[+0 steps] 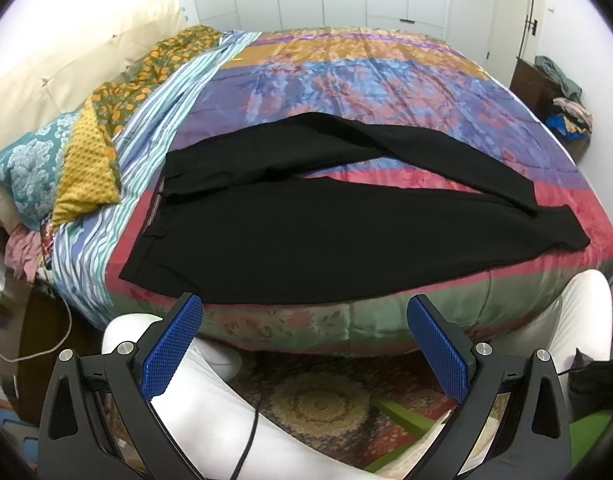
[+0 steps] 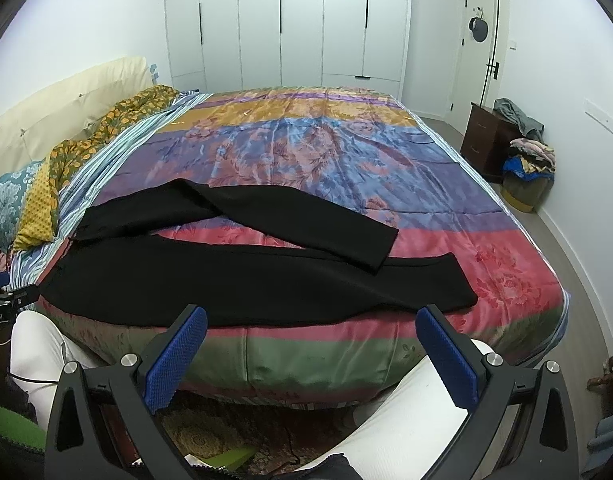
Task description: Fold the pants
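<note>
Black pants (image 1: 290, 236) lie spread on the colourful bedspread (image 1: 346, 72), waistband to the left, both legs running right; the far leg crosses over the near one close to the hems. In the right wrist view the same pants (image 2: 234, 280) lie near the bed's front edge. My left gripper (image 1: 306, 344) hangs open below the bed edge, blue pads apart, holding nothing. My right gripper (image 2: 312, 352) is open too, just short of the bed edge, nothing between its fingers. A person's white trouser legs (image 1: 210, 412) show beneath both grippers.
Pillows and patterned cloths (image 1: 82, 152) pile up at the bed's left end by the cream headboard (image 2: 66, 108). A dark nightstand (image 2: 486, 140) and a heap of clothes (image 2: 526, 160) stand at the right wall. White wardrobes (image 2: 286, 20) fill the back. A patterned rug (image 1: 318, 408) covers the floor.
</note>
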`<state>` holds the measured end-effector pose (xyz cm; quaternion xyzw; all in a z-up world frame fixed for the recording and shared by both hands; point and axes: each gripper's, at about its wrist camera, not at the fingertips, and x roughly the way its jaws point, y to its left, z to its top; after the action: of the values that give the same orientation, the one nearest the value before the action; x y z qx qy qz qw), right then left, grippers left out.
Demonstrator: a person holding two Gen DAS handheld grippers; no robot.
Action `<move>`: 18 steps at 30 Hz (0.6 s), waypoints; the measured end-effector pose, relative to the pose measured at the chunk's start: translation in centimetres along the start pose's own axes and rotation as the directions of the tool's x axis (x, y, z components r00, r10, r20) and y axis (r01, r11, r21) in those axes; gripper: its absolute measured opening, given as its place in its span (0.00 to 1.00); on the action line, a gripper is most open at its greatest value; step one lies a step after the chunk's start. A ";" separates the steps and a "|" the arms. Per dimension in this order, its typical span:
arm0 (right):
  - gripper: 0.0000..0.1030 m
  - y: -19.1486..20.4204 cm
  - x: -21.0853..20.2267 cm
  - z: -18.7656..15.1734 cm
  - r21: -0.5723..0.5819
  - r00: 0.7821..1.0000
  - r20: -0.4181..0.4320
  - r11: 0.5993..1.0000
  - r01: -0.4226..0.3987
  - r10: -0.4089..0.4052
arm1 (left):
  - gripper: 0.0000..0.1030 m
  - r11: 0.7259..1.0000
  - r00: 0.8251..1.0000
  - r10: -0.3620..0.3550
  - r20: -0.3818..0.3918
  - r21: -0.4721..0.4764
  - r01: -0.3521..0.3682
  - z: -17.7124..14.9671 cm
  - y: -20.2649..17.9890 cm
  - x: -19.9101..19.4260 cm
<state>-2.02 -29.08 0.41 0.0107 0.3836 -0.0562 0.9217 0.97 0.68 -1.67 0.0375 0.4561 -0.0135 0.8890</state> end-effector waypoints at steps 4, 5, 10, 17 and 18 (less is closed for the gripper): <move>1.00 0.2 0.1 0.0 -0.007 1.000 -0.005 1.000 -0.001 0.001 | 0.99 1.000 1.000 0.000 0.001 0.001 0.000 0.0 0.0 0.0; 1.00 0.3 0.1 -0.1 -0.008 1.000 -0.007 1.000 0.000 0.000 | 0.99 1.000 1.000 0.000 0.002 0.001 0.000 0.0 0.0 0.0; 1.00 0.7 0.3 0.2 -0.028 1.000 -0.019 1.000 0.014 -0.014 | 0.99 1.000 1.000 -0.014 0.011 -0.008 0.014 -0.1 0.2 -0.3; 1.00 1.6 0.1 0.3 -0.086 0.999 -0.029 0.996 0.035 -0.037 | 0.99 0.999 0.999 -0.033 0.011 -0.011 0.033 -0.1 0.2 -0.4; 1.00 1.6 0.1 0.3 -0.087 0.999 -0.029 0.996 0.032 -0.035 | 0.99 0.999 0.999 -0.033 0.010 -0.010 0.033 -0.1 0.2 -0.4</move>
<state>-1.56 -27.54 0.46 -0.0345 0.3999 -0.0548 0.9143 0.66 0.90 -1.40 0.0255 0.4521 -0.0262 0.8912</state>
